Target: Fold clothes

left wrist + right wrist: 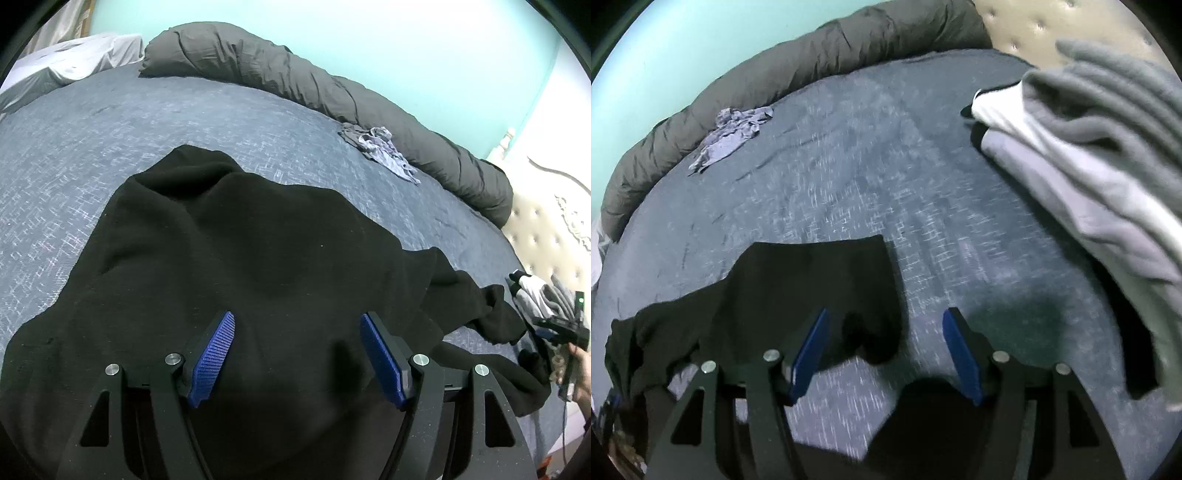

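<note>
A black garment lies spread and rumpled on the blue-grey bedspread. One of its sleeves trails off to the right. My left gripper hovers over the garment's near part, open, with nothing pressed between its blue pads. In the right wrist view the sleeve ends in a straight cuff. My right gripper is open above it. The sleeve lies under the left finger and part of the gap, and the pads do not press on it. The right wrist view is motion-blurred.
A rolled dark grey duvet runs along the far edge by the teal wall. A small crumpled lilac-grey cloth lies in front of it. Folded grey and white clothes are stacked by the tufted headboard. A hand shows at the right edge.
</note>
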Tool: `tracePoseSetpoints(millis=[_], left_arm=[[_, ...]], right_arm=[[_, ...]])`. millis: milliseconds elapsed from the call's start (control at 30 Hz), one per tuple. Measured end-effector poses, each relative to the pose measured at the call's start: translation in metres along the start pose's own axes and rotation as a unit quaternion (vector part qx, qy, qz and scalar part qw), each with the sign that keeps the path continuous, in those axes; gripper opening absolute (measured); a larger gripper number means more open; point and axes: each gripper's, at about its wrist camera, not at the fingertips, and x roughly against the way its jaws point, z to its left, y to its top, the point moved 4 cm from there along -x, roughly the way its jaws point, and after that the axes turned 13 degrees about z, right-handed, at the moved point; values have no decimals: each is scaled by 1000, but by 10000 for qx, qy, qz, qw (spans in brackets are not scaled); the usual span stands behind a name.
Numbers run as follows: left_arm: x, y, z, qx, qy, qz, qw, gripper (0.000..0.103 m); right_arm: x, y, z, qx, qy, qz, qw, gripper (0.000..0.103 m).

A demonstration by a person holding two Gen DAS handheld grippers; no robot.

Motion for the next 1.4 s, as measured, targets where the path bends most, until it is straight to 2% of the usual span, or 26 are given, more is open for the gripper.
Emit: tracePoseSetpoints(millis=[167,233,267,333,400,500,567,700,733,767,833,1067,1133,1400], left_arm=[[-4,1,-2,-32,20,27,10000,74],[-5,2,-3,-45,28,36,10000,74],[-5,2,-2,-45,26,41,10000,74],[-5,1,-2,-44,21,47,10000,74],[-5,1,-2,-40,12,50,10000,74],[-2,1,-1,-38,5,30,10000,74],[1,0,2,-22,13,20,10000,74],[9,0,7,3,21,-20,10000,74],[11,0,8,-10,30,-32,10000,74],[13,0,9,-13,33,-46,10000,74],[19,0,12,0,28,-69,10000,74],[42,-7,23,45,50,-145,9999,74],[52,-11,28,114,73,-175,9998,74],[100,-41,45,228,107,-56,9997,74]], right_arm=[[-23,8,4,-52,15,137,9999,62],[-29,8,8,28,18,227,9997,32],[-30,7,11,97,-13,249,9996,27],[-23,6,13,216,-161,93,9996,11],[-11,7,12,267,-307,-153,9991,8],[23,12,0,102,-666,-868,9940,7],[42,15,-4,98,-1054,-1253,9864,6],[44,15,-5,153,-1313,-1055,9856,7],[43,14,-5,135,-1367,-1000,9855,10],[47,11,-6,77,-1302,-1046,9859,12],[54,6,-3,-52,-1068,-1167,9874,25],[68,-47,17,270,-236,-1032,9940,37],[73,-67,17,302,-31,-947,9950,48],[92,-141,0,435,388,-646,9962,53]])
